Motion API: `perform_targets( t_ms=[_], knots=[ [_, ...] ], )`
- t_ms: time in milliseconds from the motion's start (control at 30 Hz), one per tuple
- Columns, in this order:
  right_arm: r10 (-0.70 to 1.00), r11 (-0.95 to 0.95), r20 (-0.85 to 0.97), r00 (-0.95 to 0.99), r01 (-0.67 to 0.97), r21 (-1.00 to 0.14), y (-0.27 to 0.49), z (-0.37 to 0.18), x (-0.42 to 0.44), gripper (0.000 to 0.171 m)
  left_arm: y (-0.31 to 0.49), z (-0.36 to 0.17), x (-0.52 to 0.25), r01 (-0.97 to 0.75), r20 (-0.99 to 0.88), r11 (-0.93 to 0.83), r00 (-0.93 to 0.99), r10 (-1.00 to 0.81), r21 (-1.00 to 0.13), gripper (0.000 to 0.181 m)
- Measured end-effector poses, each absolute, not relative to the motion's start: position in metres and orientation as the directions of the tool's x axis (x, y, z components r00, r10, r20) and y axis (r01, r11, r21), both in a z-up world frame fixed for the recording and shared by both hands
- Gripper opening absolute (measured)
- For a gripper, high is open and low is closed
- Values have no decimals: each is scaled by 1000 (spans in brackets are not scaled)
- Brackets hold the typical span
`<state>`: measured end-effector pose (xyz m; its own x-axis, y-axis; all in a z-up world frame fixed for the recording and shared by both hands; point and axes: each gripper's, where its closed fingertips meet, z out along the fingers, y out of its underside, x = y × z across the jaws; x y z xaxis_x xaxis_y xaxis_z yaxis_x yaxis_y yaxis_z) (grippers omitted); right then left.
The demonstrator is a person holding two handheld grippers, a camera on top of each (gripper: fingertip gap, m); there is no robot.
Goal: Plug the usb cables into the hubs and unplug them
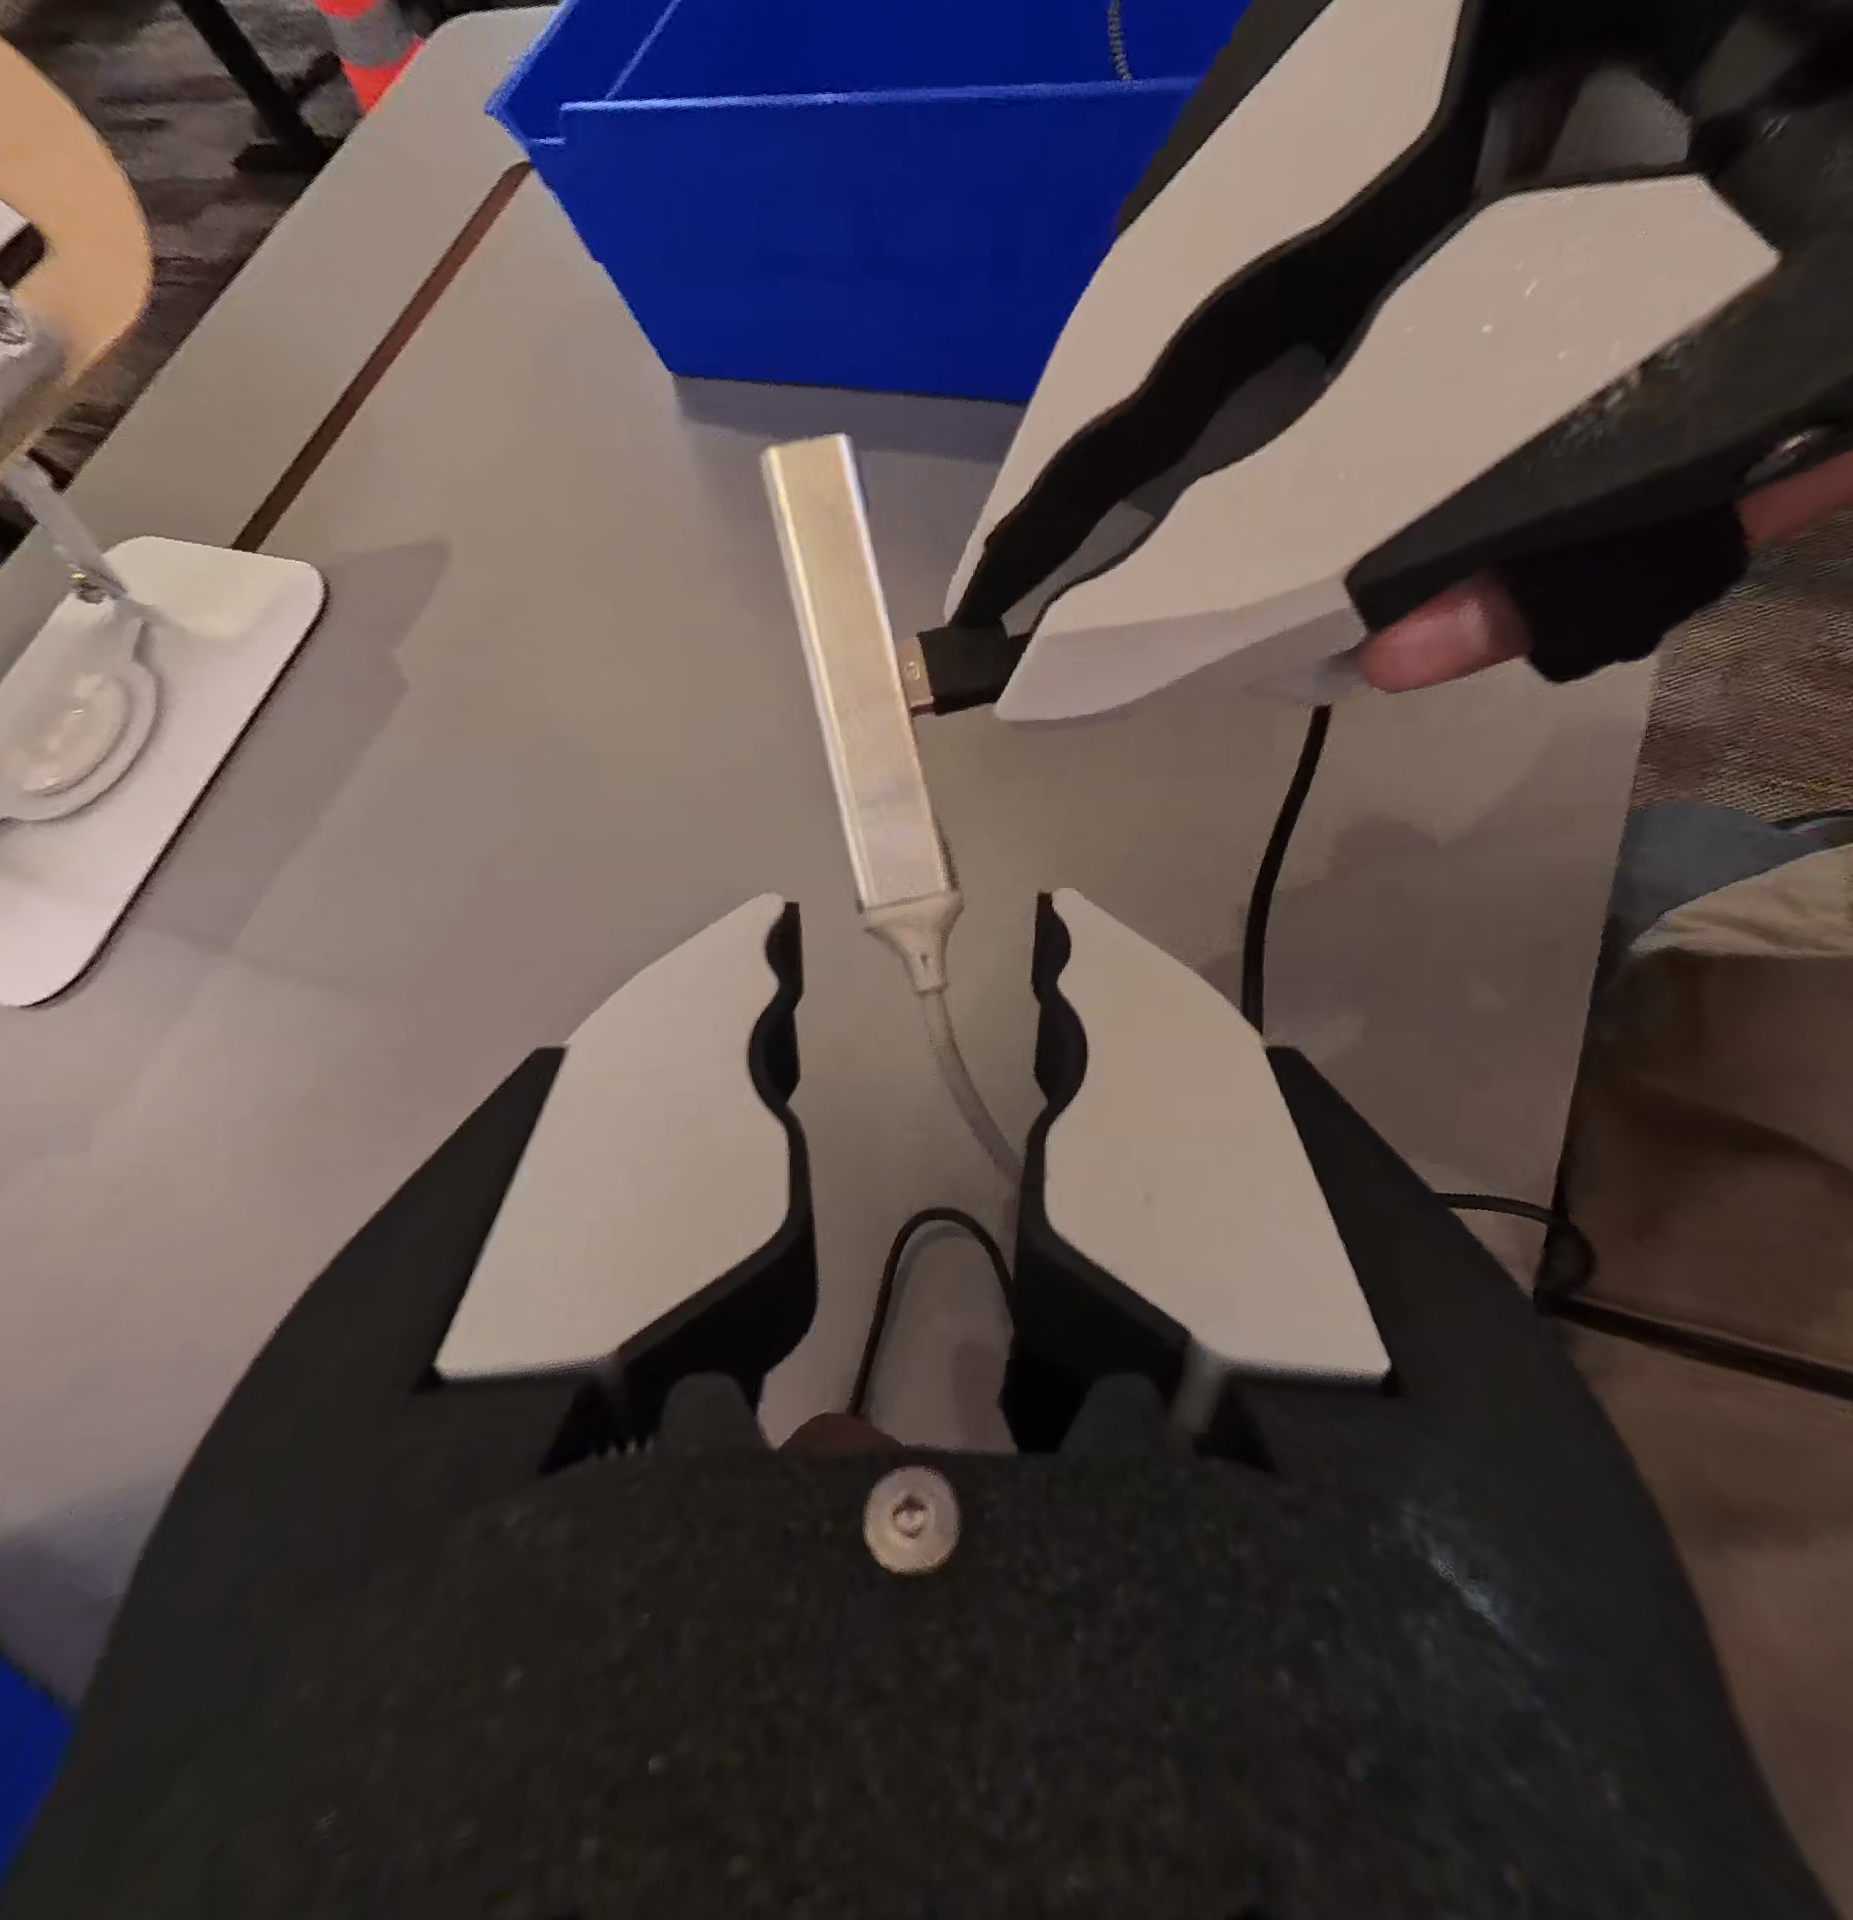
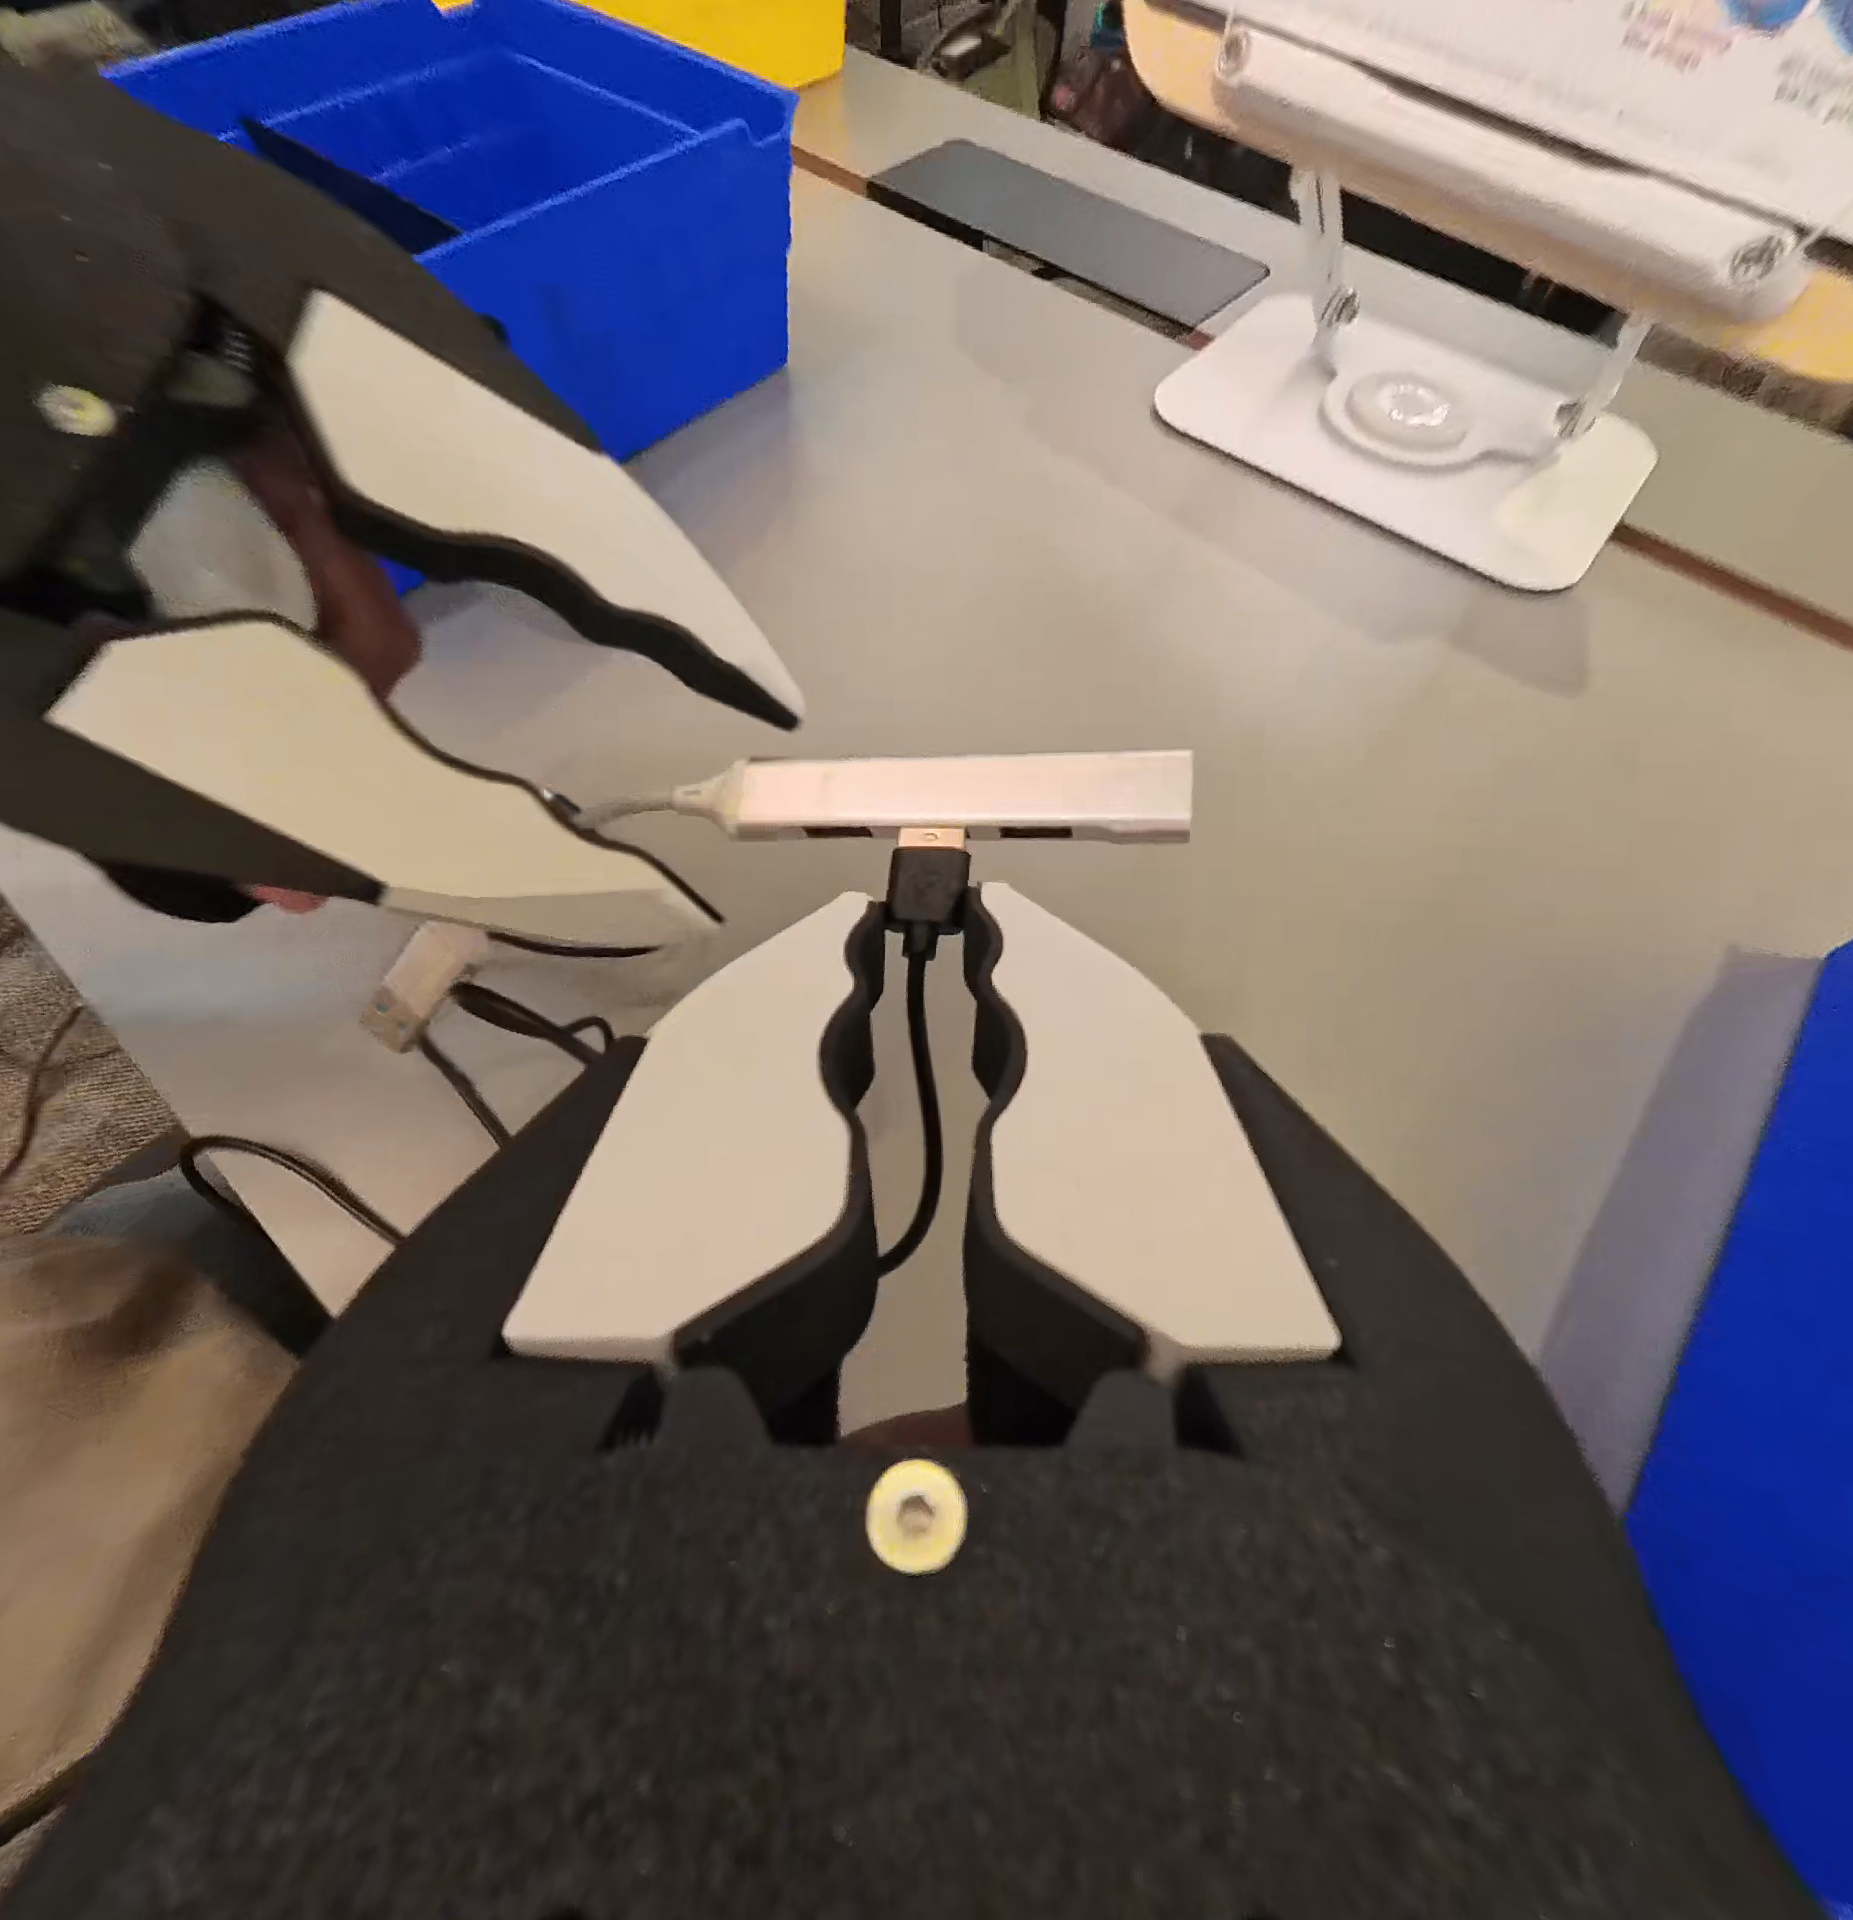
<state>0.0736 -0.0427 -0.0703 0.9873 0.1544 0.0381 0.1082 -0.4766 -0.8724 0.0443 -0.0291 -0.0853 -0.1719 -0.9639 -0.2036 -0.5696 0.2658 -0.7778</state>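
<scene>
The right tongs (image 2: 927, 899) pinch the black plug (image 2: 930, 878), and its cord (image 2: 917, 1091) runs back between the fingers. Just past the tips, the plug's metal end sits at a slot in the side of the silver hub (image 2: 963, 792), which lies on the table (image 2: 1317, 831). The left tongs (image 1: 917, 920) hang wide and hold nothing, with the hub's tail end just ahead of them. Nothing pins the hub, so I think a push or pull could slide it. A tilted plug could jam. Farther off sits a blue bin (image 2: 610, 239).

USB hub (image 1: 860, 675) lies on the table (image 1: 486, 831), in front of the bin (image 1: 849, 229). A stand (image 1: 122, 748) sits to its left. The cable plug (image 1: 958, 665) meets the hub's right side.
</scene>
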Motion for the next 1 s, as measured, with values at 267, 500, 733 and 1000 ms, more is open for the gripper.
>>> perform_targets(
  t_ms=[267, 500, 733, 1000],
  knots=[
    [205, -490, -14, 979, 90, -867, -35, -75, 60, 14, -20, -92, 34, -592, -215, 275, -171, -961, -758, 19],
    [250, -446, -8, 968, 108, -888, -26, -80, 48, 17, -7, -100, 20, -639, -158, 167, -72, -985, -751, 18],
    [213, -267, 123, 969, 179, -947, -17, -67, 38, 37, 9, -98, 0, -656, -7, -77, 124, -992, -751, 18],
    [261, -212, 177, 949, 235, -949, 4, -72, 14, 31, -2, -90, -11, -667, -24, -54, 106, -994, -743, 18]
  ],
)
